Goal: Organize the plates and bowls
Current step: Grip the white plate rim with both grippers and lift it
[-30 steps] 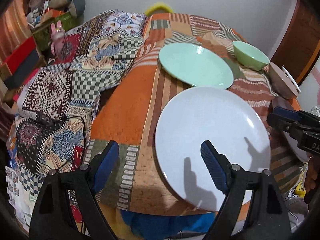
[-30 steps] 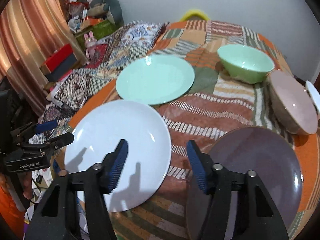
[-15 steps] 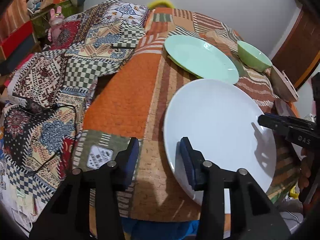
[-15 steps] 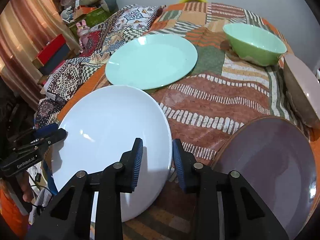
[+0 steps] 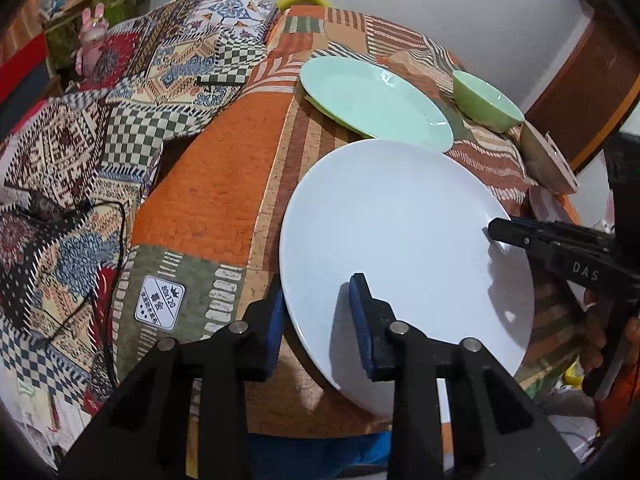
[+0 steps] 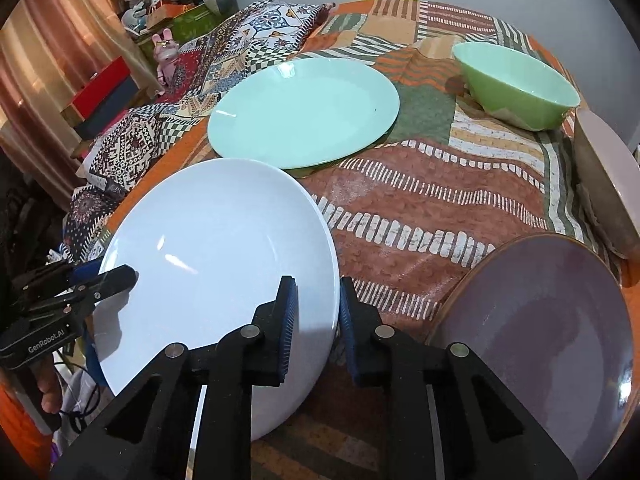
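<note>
A large white plate (image 5: 404, 240) lies at the near edge of the patterned table; it also shows in the right wrist view (image 6: 216, 256). My left gripper (image 5: 318, 312) is shut on its left rim, one pad above and one below. My right gripper (image 6: 314, 312) is shut on its right rim; it shows in the left wrist view (image 5: 496, 234). A mint plate (image 6: 304, 112) lies behind, its near edge touching or just under the white plate. A green bowl (image 6: 520, 84) stands far right. A purple plate (image 6: 540, 336) lies near right. A pinkish bowl (image 6: 608, 184) is tilted at the right edge.
A patterned cloth (image 5: 224, 184) covers the table. A checked blanket (image 5: 120, 112) is heaped to the left, with a black cable (image 5: 116, 240). Boxes and a pink toy (image 6: 164, 52) stand at the far left. A wall is behind the table.
Both grippers moved forward onto the white plate and closed from wide open onto its opposite rims. The plate's near side now looks slightly raised.
</note>
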